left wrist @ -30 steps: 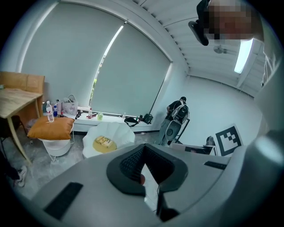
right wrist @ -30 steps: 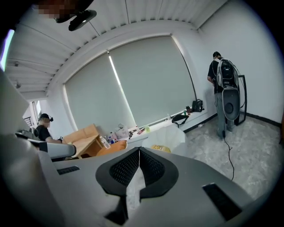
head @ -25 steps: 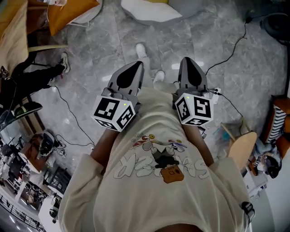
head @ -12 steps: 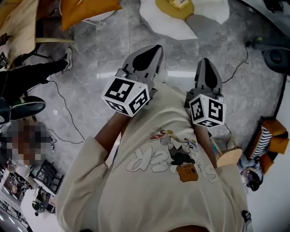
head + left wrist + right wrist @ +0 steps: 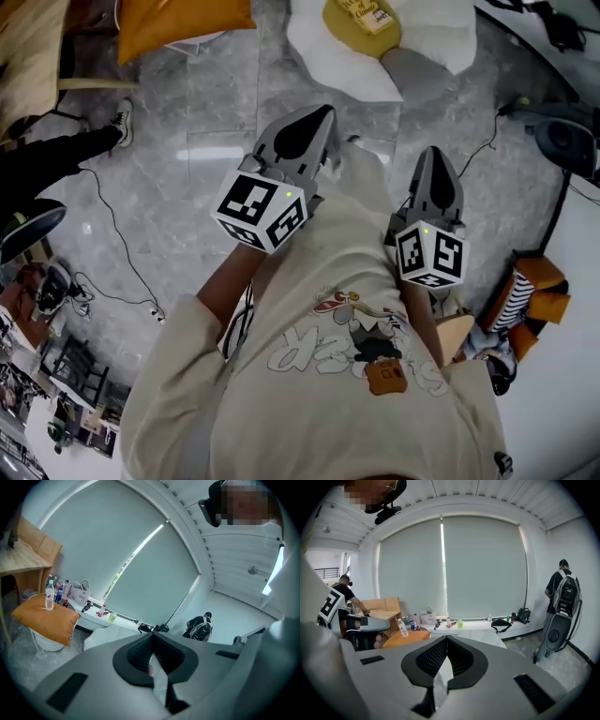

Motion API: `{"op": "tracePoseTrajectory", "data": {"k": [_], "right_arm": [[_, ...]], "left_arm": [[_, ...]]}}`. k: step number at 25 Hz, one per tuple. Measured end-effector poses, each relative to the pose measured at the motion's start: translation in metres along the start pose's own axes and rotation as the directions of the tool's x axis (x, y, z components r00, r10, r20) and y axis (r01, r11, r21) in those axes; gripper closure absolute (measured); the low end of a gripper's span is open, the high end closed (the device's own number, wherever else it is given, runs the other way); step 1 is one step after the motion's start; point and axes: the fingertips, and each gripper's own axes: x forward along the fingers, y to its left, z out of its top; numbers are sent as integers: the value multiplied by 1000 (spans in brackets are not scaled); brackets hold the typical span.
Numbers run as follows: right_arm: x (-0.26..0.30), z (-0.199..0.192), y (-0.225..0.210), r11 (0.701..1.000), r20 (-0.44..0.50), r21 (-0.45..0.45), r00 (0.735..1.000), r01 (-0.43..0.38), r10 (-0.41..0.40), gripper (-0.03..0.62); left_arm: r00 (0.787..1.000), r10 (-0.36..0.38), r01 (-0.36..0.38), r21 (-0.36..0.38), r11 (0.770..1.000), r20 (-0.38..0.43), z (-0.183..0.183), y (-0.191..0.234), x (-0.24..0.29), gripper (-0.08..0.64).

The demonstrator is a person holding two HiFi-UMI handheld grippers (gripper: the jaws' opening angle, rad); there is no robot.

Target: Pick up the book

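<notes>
A: Where's the book (image 5: 372, 11)?

B: Prob. that small printed thing at top ctr of the head view. It lies on the yellow middle (image 5: 345, 21) of a white flower-shaped cushion (image 5: 328, 58) on the floor (image 5: 187, 122). The frame's top edge cuts it, so it's not certain that's the book.

A: And the tongs?

B: Both pressed together, nothing in them. The left tongs (image 5: 317, 117) sit mid-frame, pointing up-frame toward the cushion. The right tongs (image 5: 433, 159) are right of them and lower in the frame. Both are well apart from the book. Each gripper view shows its tips meeting w/ no gap, only the room beyond.

A: Which way does it lie?

B: Flat, cover up, by the look of it. The visible part seems turned a bit off the frame edges. Long axis can't be told, too much is cut off.

A: How would it handle?

B: Judging only: small, so prob. light. The covers look stiff enough to lift by one edge, and a glossy cover may slip. The cushion under it is soft, so pressing down would likely sink it.

A: Where should the person take hold?

B: Likely an edge near the spine, pinching across the thickness, one side on top, the other slid beneath. The page side would fan open. The tongs must spread first.
</notes>
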Motion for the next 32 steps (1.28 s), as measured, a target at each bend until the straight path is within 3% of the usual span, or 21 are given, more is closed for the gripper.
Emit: {"op": "tracePoseTrajectory", "data": {"k": [3,8,11,18,23,32], "right_arm": [[22,6,4,999,-10,-13,999,-50,50,568],[39,11,-8,998,-6,16,998,-54,54,568],[55,21,-28,996,36,56,997,-73,71,568],[106,74,-81,990,80,14,987,-141,140,568],[153,99,-117,976,93,9,972,-216,214,568],[205,110,-154,943,79,20,941,-332,330,569]], "left_arm": [[1000,24,-24,-16,1000,0,2,7,17,555],[999,42,-43,-29,999,-34,-1,10,31,555],[997,53,-54,-16,998,-59,-2,7,53,555],[991,67,-66,19,998,-116,16,-12,134,555],[992,97,-94,32,995,-86,32,-24,193,555],[979,197,-197,-1,980,-50,39,-27,240,555]]}}
